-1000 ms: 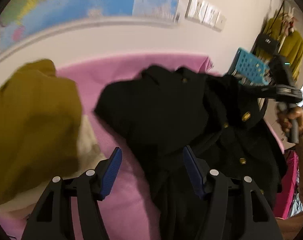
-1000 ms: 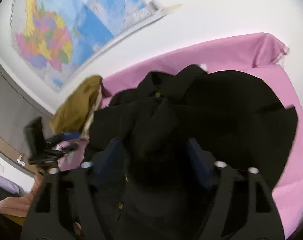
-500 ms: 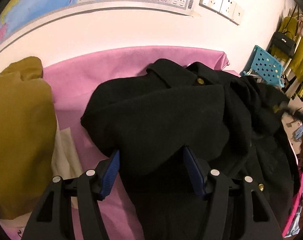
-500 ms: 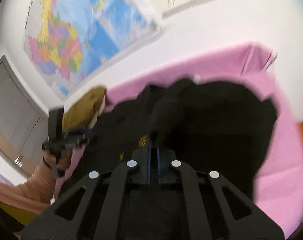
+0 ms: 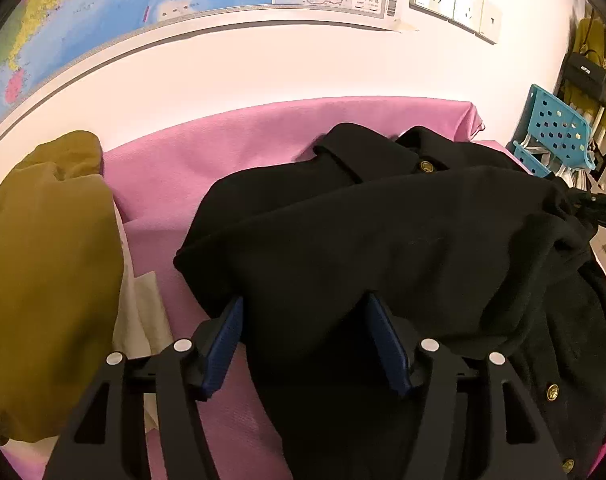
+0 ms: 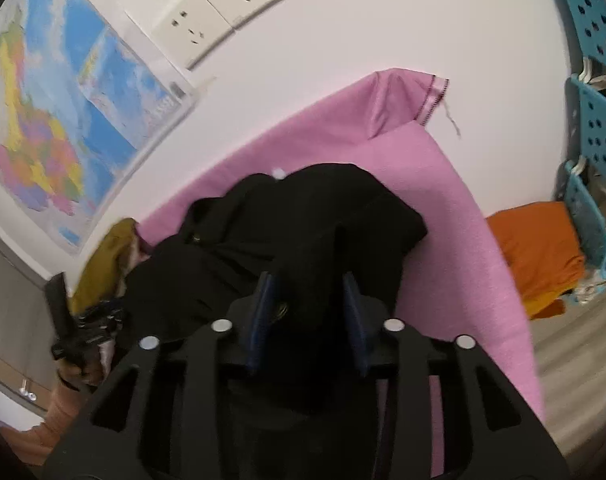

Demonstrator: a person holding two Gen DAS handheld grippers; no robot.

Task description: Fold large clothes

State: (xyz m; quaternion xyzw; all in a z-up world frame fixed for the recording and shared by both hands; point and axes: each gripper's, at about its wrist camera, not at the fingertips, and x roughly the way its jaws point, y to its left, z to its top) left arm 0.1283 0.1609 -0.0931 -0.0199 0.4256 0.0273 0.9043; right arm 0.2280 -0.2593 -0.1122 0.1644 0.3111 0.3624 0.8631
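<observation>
A black coat with gold buttons (image 5: 383, 240) lies bunched on the pink-covered table (image 5: 207, 168). My left gripper (image 5: 303, 336) is open, its blue pads on either side of a fold of the coat. In the right wrist view the coat (image 6: 303, 224) lies folded over on the pink cover (image 6: 443, 200). My right gripper (image 6: 307, 312) is open, with coat cloth lying between its blue pads. The left gripper (image 6: 83, 328) shows at the far left of that view, held by a hand.
An olive garment (image 5: 43, 260) over a cream cloth (image 5: 139, 320) lies on the table's left side. A blue perforated rack (image 5: 555, 132) stands to the right. An orange cloth (image 6: 539, 252) lies beside the table. A wall with a map (image 5: 143, 8) and sockets (image 6: 223, 12) is behind.
The right gripper, shut on the coat half a second ago, has opened. The coat's right side now lies folded over towards the left. The left gripper has moved in around a fold.
</observation>
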